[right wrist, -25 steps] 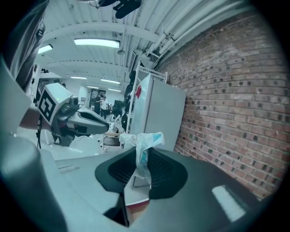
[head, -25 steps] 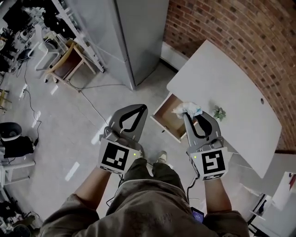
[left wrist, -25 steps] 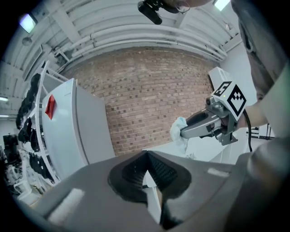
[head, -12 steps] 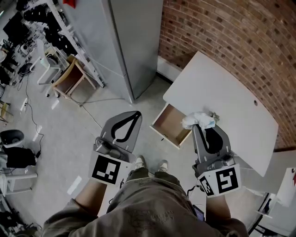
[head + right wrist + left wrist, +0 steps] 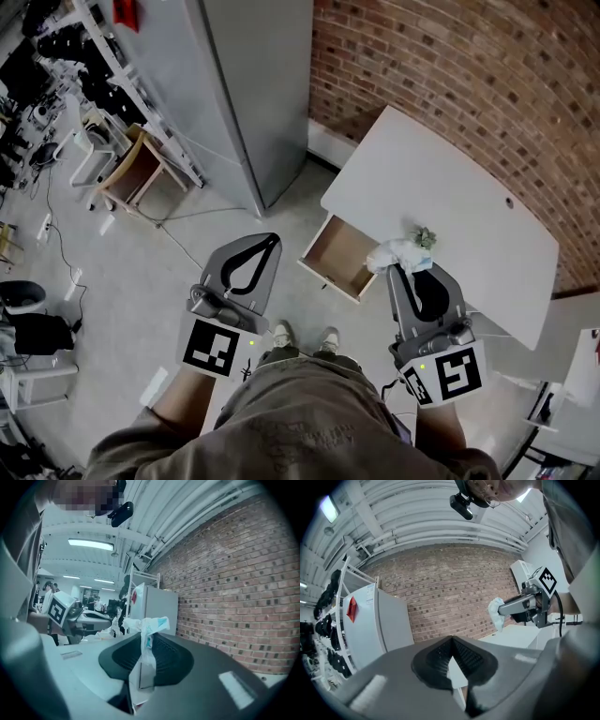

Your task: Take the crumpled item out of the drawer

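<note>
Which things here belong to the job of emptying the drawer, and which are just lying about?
Job: crumpled item, right gripper shut on it, open drawer.
Lying about: small plant, white table, grey cabinet, left gripper (shut, empty).

The head camera looks almost straight down from high above the person, taking in the pale concrete floor [image 5: 141, 272], the white rounded tabletop [image 5: 450, 197] and both tools. The grey two-jaw left gripper [image 5: 270, 240] carries its camera close behind its closed jaws, tilted up at the red brick wall [image 5: 454, 597]. The matching right gripper [image 5: 399, 270] has its camera as close, with that wall on its right. Each gripper view sees the other gripper. All three views share the wall, the tall grey metal cabinet [image 5: 253, 84] and the crumpled white-and-blue wad [image 5: 397, 251].
</note>
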Available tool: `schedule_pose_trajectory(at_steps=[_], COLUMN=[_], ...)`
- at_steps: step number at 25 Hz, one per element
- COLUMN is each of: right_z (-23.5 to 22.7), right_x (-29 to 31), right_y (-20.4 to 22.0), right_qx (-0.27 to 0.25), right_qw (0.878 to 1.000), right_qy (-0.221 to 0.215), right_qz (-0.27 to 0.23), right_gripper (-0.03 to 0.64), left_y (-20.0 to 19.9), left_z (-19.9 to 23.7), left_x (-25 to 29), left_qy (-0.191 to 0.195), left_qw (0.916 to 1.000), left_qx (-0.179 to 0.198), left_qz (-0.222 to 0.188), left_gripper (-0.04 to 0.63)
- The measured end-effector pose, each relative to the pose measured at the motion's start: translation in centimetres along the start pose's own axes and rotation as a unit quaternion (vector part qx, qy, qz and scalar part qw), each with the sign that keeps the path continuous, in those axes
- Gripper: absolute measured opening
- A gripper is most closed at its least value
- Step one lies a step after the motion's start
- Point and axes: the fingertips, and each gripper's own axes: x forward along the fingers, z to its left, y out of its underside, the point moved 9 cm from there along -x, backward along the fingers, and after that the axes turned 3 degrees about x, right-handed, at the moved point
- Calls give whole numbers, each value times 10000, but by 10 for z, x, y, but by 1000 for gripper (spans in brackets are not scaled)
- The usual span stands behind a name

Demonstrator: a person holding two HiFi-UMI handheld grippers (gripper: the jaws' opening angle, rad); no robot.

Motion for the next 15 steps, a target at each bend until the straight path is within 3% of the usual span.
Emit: schedule_pose_trajectory(at_steps=[8,15], right_z=[-5,-4], right_x=[7,9], right_y=[6,6], right_qx=[21,31], right_qw=[9999,9999], right_qy=[27,-9], right_qz=[113,155], right_gripper=[92,91], left_y=[5,3], left_z=[2,2], left_x=[5,6], left_qy=[-3,12], left_qw=[9998,10000], left_qx=[-176,-63], left_qz=[37,30], left_gripper=[2,0])
